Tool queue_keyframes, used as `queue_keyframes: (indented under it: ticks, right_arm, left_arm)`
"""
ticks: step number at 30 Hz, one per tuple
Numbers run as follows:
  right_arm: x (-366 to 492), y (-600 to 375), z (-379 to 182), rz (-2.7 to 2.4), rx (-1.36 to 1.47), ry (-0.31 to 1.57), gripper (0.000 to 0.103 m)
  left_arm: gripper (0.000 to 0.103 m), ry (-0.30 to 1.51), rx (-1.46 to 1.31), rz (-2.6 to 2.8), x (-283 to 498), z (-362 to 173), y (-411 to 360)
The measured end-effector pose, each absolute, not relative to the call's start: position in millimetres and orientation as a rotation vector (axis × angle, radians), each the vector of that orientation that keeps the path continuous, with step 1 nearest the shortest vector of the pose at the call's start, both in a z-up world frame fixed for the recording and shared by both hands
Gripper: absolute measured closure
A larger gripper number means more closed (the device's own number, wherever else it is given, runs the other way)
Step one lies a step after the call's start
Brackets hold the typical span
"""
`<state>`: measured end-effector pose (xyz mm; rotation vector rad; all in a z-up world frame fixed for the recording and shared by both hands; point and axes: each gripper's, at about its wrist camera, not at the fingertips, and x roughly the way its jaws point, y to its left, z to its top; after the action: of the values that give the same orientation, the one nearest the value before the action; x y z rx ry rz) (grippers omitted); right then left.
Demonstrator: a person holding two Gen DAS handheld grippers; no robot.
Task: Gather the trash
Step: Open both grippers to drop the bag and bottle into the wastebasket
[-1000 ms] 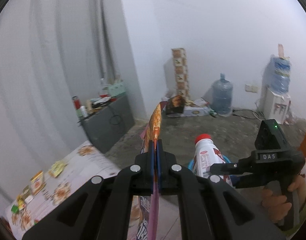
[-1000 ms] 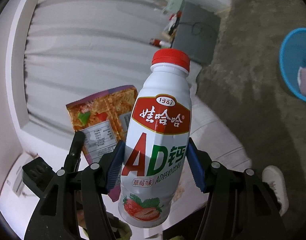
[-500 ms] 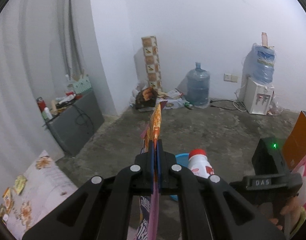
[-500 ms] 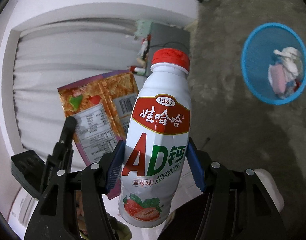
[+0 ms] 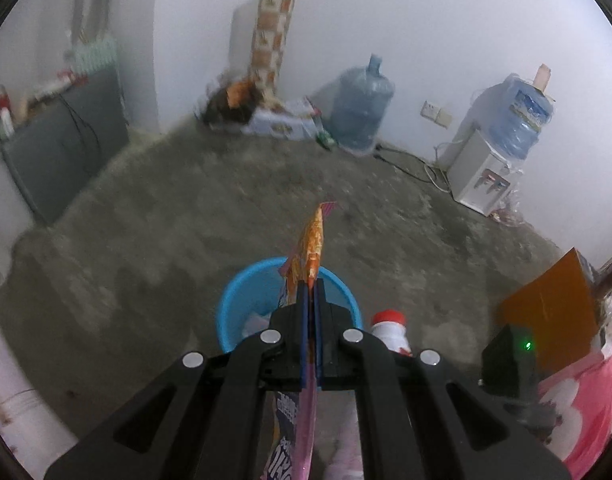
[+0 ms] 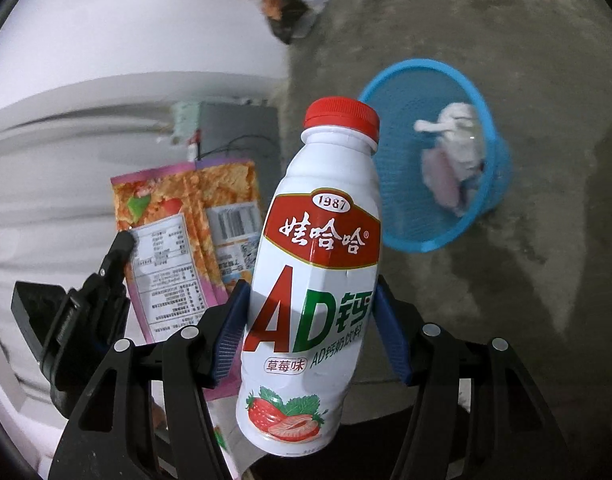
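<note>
My left gripper (image 5: pixel 310 294) is shut on an orange and pink snack wrapper (image 5: pixel 309 252), seen edge-on, held just above the near rim of a blue mesh trash basket (image 5: pixel 242 304). My right gripper (image 6: pixel 311 320) is shut on a white AD calcium milk bottle (image 6: pixel 321 264) with a red cap, held upright. In the right wrist view the basket (image 6: pixel 405 216) lies ahead to the right on the concrete floor with white and pink trash inside, and the wrapper (image 6: pixel 186 216) shows flat to the bottle's left. The bottle's cap (image 5: pixel 387 318) shows right of the basket in the left wrist view.
A grey cabinet (image 5: pixel 62 140) with clutter on top stands at the left wall. A water jug (image 5: pixel 359 108), a patterned box column (image 5: pixel 274 28) and a litter pile (image 5: pixel 266 116) line the far wall. A water dispenser (image 5: pixel 489 168) stands at right. An orange box (image 5: pixel 553 312) is near right.
Both grippers have swung toward the blue basket and tilted down. The basket has come much nearer and now lies right under the wrapper; the bed and cabinet have slid out to the left.
</note>
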<state>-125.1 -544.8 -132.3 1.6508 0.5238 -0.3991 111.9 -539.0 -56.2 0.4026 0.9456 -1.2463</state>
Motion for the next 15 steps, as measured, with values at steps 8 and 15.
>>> queue_keyframes:
  ticks: [8,15]
  right_arm:
    - [-77.8,-601.1,-191.6,-0.493,1.659,0.623,0.038]
    - [-93.9,-599.5,-192.1,-0.666,1.561,0.637,0.038]
  left_arm:
    - [0.034,1.082,0.344,-1.204,127.5,-108.2,-610.0]
    - [0.033,1.133,0.293,-1.148,138.3,-121.7,-591.3]
